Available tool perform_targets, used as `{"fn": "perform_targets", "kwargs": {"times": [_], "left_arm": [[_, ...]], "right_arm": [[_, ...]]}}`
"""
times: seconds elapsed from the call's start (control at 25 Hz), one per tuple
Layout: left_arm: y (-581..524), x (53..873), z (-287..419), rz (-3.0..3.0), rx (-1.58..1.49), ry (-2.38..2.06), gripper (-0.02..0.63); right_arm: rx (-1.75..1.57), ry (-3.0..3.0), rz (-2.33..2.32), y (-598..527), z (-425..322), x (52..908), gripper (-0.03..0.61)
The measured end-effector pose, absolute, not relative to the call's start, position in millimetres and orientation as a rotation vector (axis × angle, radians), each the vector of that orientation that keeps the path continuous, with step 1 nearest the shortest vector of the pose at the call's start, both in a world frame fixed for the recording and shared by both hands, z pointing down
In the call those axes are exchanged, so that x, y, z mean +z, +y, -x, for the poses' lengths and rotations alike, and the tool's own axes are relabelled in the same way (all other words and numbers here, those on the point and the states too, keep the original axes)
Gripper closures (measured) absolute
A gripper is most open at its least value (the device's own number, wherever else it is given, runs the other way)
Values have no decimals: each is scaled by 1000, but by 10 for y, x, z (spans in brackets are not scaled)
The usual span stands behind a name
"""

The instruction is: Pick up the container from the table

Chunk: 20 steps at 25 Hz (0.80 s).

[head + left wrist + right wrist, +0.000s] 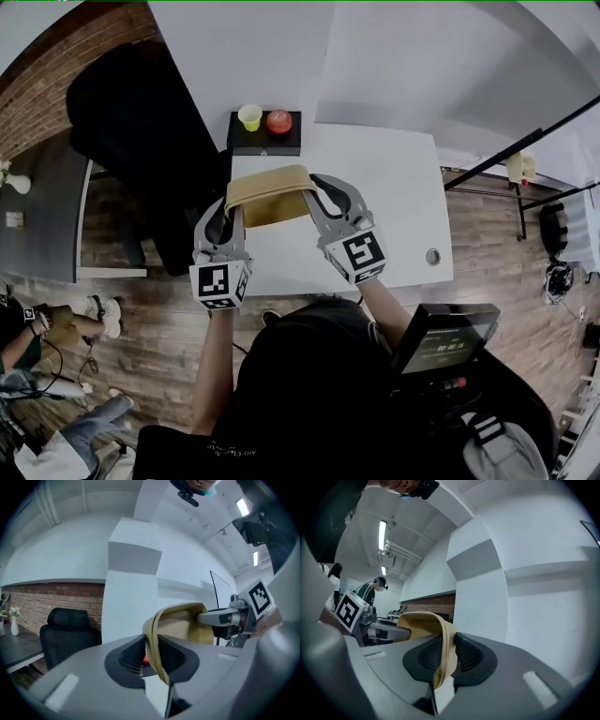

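Observation:
A tan, soft-walled container point(269, 195) hangs above the white table point(394, 211), held by both ends. My left gripper point(230, 211) is shut on its left rim, and the tan wall point(154, 651) runs between the ribbed pads. My right gripper point(314, 195) is shut on the right rim, with the wall point(444, 651) pinched between its pads. In the left gripper view the container point(183, 623) bows up toward the other gripper's jaws. The right gripper view shows the container point(419, 623) arching toward the left gripper.
A black tray point(264, 134) at the table's far edge carries a yellow cup point(249, 116) and a red ball point(278, 121). A black office chair point(141, 131) stands left of the table. People sit at the lower left. A round hole point(432, 256) marks the table's right side.

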State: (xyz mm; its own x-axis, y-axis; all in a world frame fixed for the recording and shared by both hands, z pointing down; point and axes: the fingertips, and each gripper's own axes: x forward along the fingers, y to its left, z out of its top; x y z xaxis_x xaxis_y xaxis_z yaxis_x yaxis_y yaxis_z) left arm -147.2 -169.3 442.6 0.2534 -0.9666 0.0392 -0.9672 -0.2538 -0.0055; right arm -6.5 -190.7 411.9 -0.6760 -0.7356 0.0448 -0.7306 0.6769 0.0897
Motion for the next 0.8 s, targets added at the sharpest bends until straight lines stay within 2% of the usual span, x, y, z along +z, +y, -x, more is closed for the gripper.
{"fn": "perform_targets", "kwargs": {"times": [0.24,0.8], "left_arm": [[-1650,4455,1489,-2451,66,-1923,565],[-1658,4496,1397,-2474,46,-1885,570]], "right_arm": [[-306,-2692,-1171,-1820,97,4220,488],[-239,-2669,-1182,-1815,-18,4351,485]]}}
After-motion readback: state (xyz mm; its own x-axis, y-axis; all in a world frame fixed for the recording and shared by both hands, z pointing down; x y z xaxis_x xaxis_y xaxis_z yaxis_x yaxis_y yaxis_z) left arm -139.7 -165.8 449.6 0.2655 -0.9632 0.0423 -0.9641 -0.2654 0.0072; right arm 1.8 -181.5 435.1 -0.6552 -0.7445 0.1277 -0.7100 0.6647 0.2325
